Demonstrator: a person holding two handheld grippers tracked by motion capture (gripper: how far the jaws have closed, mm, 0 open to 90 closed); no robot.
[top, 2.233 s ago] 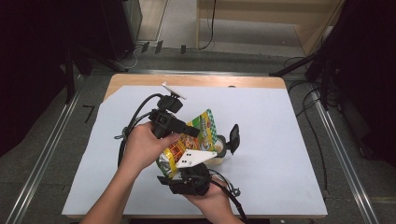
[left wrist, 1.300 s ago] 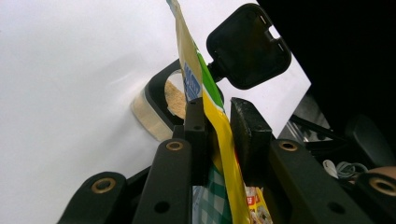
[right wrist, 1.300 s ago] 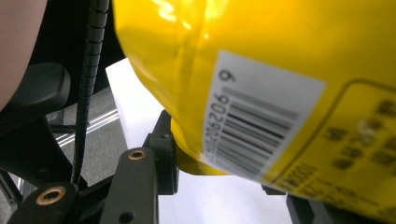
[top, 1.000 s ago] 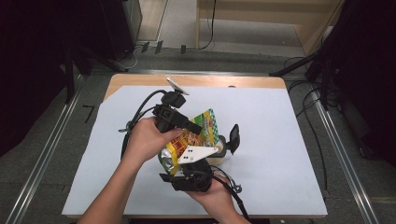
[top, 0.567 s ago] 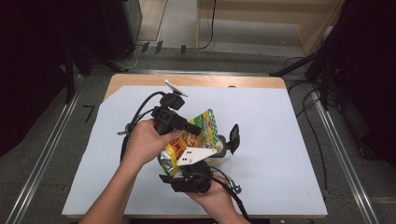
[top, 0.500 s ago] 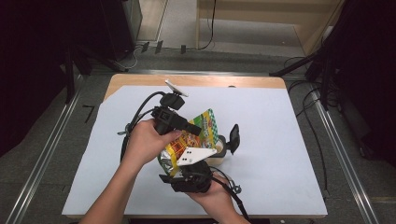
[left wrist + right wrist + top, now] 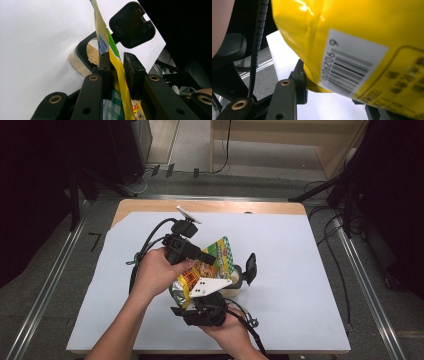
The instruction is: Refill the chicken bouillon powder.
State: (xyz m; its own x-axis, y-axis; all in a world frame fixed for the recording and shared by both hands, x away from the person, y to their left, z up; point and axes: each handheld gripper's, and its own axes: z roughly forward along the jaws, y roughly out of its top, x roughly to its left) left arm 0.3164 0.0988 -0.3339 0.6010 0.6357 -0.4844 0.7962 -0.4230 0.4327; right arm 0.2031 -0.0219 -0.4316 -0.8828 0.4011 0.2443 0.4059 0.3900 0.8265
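At lower centre, the right gripper point(image 7: 212, 292) clamps the yellow pouch's point(image 7: 200, 272) bottom. Above it, the left gripper point(image 7: 212, 261) pinches the pouch's upper edge. Beyond, right of centre, the open-lidded jar point(image 7: 239, 279) sits on the white table point(image 7: 300, 260).

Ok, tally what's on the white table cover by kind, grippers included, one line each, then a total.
Black two-jaw grippers: 2, the left gripper and the right gripper
Yellow and green printed foil snack pouch: 1
Round clear plastic container with a black hinged lid, holding tan powder: 1
Total: 4
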